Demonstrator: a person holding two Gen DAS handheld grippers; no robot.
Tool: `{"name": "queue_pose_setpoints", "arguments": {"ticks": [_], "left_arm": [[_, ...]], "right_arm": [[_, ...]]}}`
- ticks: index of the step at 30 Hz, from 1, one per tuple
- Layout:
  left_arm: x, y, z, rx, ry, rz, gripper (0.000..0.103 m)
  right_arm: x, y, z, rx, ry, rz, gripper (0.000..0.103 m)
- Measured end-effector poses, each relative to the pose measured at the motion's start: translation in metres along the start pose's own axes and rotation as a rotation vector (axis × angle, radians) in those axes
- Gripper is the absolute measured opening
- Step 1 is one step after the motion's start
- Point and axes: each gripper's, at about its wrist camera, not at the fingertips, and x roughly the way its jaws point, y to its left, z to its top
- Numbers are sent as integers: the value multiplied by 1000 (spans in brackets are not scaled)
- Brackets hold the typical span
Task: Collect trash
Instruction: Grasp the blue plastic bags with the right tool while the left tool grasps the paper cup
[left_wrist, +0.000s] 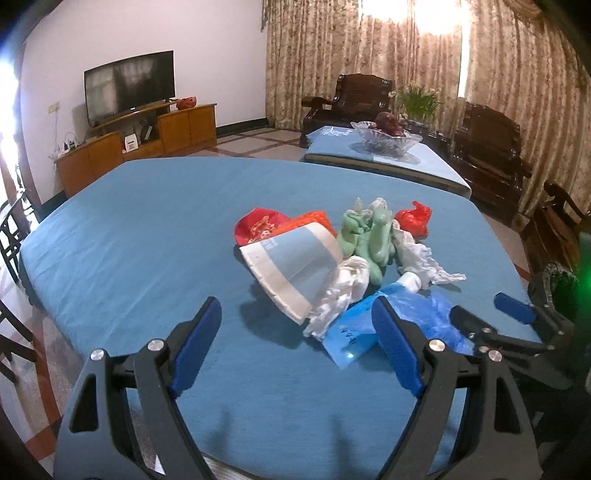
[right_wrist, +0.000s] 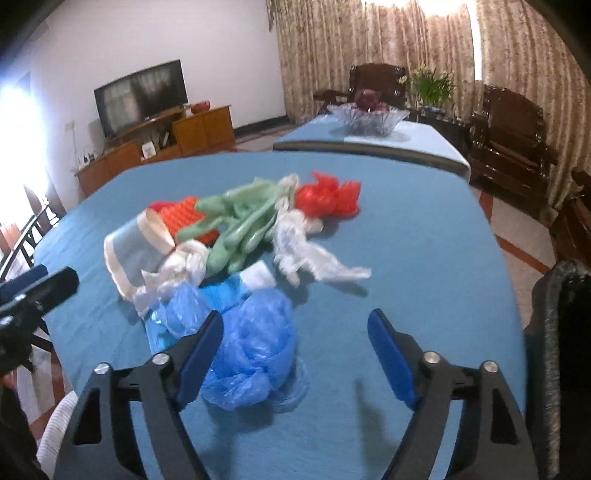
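Observation:
A heap of trash lies on the blue tablecloth (left_wrist: 129, 240): a crushed paper cup (left_wrist: 291, 266), green gloves (left_wrist: 365, 236), a red wrapper (left_wrist: 258, 225), a red plastic bag (left_wrist: 413, 218), white crumpled plastic (left_wrist: 417, 254) and a blue plastic bag (right_wrist: 255, 347). My left gripper (left_wrist: 295, 332) is open and empty, just short of the cup. My right gripper (right_wrist: 295, 336) is open, with the blue bag between its fingers, against the left finger. The right gripper also shows in the left wrist view (left_wrist: 487, 310).
A second blue-covered table (left_wrist: 417, 162) with a glass fruit bowl (left_wrist: 386, 136) stands behind. Dark wooden armchairs (left_wrist: 491, 155) line the right. A TV (left_wrist: 129, 86) on a wooden cabinet stands far left. A dark bin rim (right_wrist: 561, 332) is at the right.

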Motion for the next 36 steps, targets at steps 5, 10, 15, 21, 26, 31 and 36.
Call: {"name": "queue_pose_setpoints", "arguments": {"ticks": [5, 10, 15, 21, 26, 31, 36], "left_arm": [[8, 5, -1, -12, 12, -1, 81], [14, 4, -4, -14, 22, -3, 81], [22, 1, -9, -16, 36, -8, 81], [27, -5, -10, -8, 39, -14, 80], [32, -6, -7, -19, 42, -14, 80], [39, -6, -4, -8, 44, -6, 76], [56, 4, 3, -32, 46, 15, 72]], "right_arm": [[16, 9, -5, -23, 47, 20, 65], [22, 12, -9, -12, 74, 97, 43], [18, 11, -7, -9, 93, 169, 23], [-5, -8, 2, 8, 48, 152, 17], [-20, -24, 14, 25, 1, 117, 17], [-21, -37, 22, 31, -17, 83, 17], [-19, -42, 25, 24, -19, 65, 17]]}}
